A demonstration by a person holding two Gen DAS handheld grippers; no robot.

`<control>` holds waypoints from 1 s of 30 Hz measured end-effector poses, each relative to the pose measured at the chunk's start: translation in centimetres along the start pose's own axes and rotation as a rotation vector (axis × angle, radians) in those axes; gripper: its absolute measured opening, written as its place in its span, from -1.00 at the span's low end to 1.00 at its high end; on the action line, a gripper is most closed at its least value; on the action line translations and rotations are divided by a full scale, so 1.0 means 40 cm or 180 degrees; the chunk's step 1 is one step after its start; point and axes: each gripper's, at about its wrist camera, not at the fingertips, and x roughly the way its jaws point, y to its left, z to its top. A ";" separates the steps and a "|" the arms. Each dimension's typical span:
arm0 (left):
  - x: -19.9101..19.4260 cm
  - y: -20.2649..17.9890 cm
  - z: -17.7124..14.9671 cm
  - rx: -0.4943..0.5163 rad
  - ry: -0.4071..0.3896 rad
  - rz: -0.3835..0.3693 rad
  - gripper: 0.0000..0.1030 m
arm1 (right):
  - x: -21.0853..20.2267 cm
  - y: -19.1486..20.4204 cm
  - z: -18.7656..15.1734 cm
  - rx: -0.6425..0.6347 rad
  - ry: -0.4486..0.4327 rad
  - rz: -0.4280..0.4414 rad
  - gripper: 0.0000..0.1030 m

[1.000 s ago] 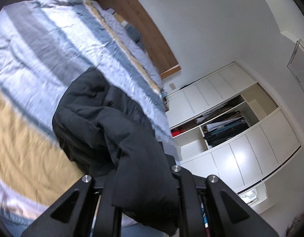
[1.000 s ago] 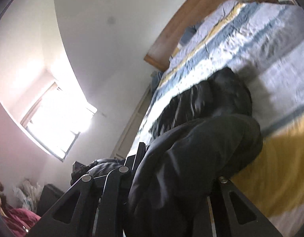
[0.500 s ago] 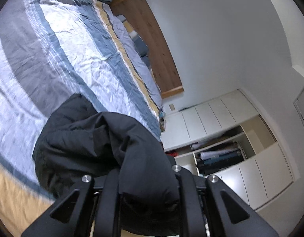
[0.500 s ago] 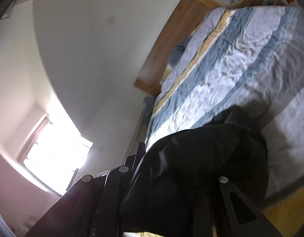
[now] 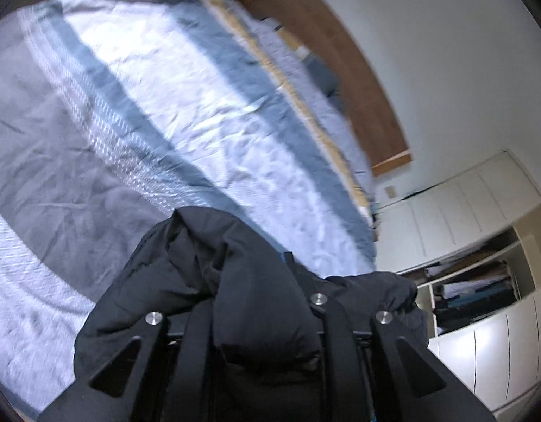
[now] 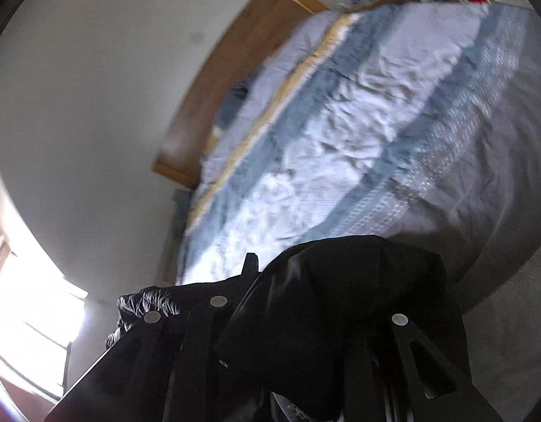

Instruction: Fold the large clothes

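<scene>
A black padded jacket (image 5: 186, 263) hangs bunched over my left gripper (image 5: 251, 281), whose fingers clamp a thick fold of it; the jaws are starting to open with the fabric still between them. The fingertips are mostly buried in the cloth. In the right wrist view the same black jacket (image 6: 358, 281) drapes over my right gripper (image 6: 316, 281), which also pinches a fold while its jaws begin to open. Both grippers hold the jacket low over the striped duvet (image 5: 164, 105) of the bed.
The bed's duvet (image 6: 376, 123) has grey, white, blue and yellow bands. A wooden headboard (image 5: 358, 81) stands at its far end. White wardrobe doors and open shelves (image 5: 481, 246) lie to the right. A bright window (image 6: 31, 309) shows at the lower left.
Both grippers have carried the jacket further along the bed toward the headboard and slightly lower. The yellow band has dropped out of view; the grey and white bands now lie beneath.
</scene>
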 end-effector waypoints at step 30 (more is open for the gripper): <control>-0.017 0.028 0.074 -0.0328 0.0004 -0.0173 -0.06 | -0.045 -0.030 0.062 0.0165 -0.0142 0.0143 0.94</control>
